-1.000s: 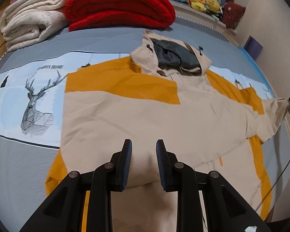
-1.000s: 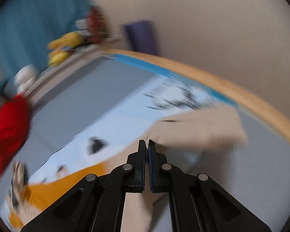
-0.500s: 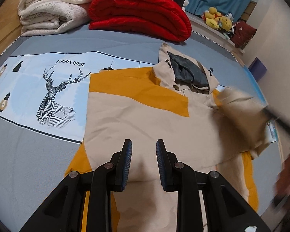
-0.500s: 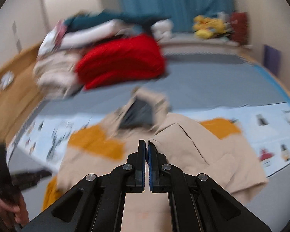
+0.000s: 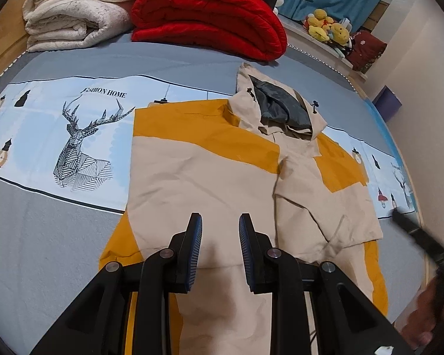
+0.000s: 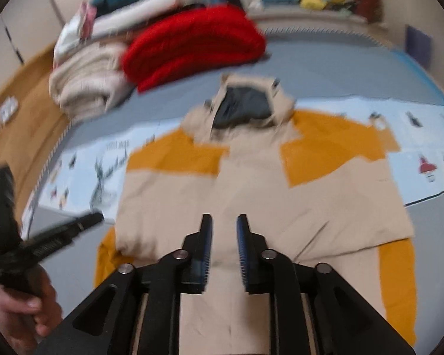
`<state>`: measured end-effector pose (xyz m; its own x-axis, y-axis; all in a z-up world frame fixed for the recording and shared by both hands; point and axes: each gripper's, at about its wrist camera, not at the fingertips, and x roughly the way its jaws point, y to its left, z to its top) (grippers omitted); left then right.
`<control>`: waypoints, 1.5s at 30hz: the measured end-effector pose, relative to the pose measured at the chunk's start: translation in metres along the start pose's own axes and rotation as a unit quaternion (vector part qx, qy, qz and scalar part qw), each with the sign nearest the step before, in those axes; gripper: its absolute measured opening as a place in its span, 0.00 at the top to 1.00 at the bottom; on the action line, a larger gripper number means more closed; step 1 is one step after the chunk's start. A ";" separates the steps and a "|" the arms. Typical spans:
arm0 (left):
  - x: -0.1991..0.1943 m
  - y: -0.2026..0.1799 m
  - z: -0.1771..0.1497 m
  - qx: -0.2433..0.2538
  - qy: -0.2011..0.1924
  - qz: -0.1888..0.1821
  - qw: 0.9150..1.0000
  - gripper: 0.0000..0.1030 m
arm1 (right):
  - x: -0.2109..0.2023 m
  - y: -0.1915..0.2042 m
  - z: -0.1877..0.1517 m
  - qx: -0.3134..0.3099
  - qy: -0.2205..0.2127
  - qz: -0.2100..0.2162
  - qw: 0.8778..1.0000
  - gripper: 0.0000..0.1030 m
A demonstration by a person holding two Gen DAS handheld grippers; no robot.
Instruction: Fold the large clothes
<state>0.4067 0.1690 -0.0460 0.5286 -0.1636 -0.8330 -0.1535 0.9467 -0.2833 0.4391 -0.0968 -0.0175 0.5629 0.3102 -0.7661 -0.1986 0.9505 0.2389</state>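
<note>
A beige and yellow hooded jacket [image 5: 207,177] lies flat on the bed, hood [image 5: 281,109] at the far end. Its right sleeve [image 5: 325,207] is folded inward over the chest. My left gripper [image 5: 220,227] hovers open over the jacket's lower middle with nothing between its fingers. In the right wrist view the jacket [image 6: 251,183] fills the centre. My right gripper [image 6: 224,227] hangs over its lower middle, jaws opening and nothing between them. The left gripper's body [image 6: 44,236] shows blurred at that view's left edge, held by a hand [image 6: 17,316].
A folded red blanket [image 5: 210,20] and white blankets [image 5: 74,14] are stacked at the bed's far end. Plush toys [image 5: 325,26] sit on a ledge behind. A deer-print sheet [image 5: 80,142] lies left of the jacket. The wall stands close on the right.
The right gripper swept from the bed's right edge to over the jacket, carrying the sleeve inward, then let it go and opened. The left gripper drew back slightly.
</note>
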 end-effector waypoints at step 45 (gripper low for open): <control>0.052 -0.113 -0.031 0.115 0.037 -0.090 0.989 0.42 | 0.076 -0.041 0.011 0.114 0.061 0.353 0.927 0.95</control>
<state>0.4252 0.0448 -0.0717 0.4658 -0.3466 -0.8142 0.1348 0.9371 -0.3218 0.4992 -0.1114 -0.0790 0.2599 0.8648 -0.4295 -0.3011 0.4952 0.8149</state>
